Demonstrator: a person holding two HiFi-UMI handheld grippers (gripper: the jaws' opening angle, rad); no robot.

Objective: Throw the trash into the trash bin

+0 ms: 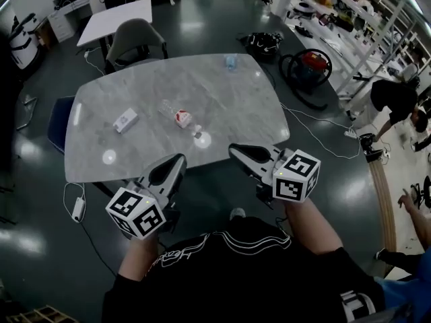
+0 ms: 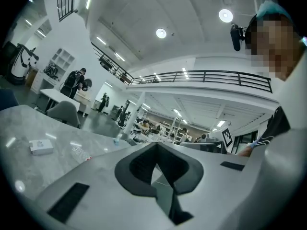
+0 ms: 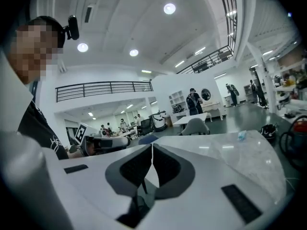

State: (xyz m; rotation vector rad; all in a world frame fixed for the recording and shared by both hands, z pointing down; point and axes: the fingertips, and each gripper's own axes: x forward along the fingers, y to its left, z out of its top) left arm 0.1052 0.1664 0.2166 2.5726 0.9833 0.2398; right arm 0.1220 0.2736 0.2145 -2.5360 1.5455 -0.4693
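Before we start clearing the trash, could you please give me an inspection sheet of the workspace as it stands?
Surface: grey marble table, with only a few small items on it.
Job's things: red-and-white wrapper, clear wrapper beside it, blue scrap near the far edge; no trash bin seen.
Clutter: small white box on the table's left part.
Grippers: left gripper and right gripper both shut and empty, held by the table's near edge.
Cables: white cable with adapter on the floor at left; loose white cable at right.
Surroundings: grey chair, black bag, red vacuum.
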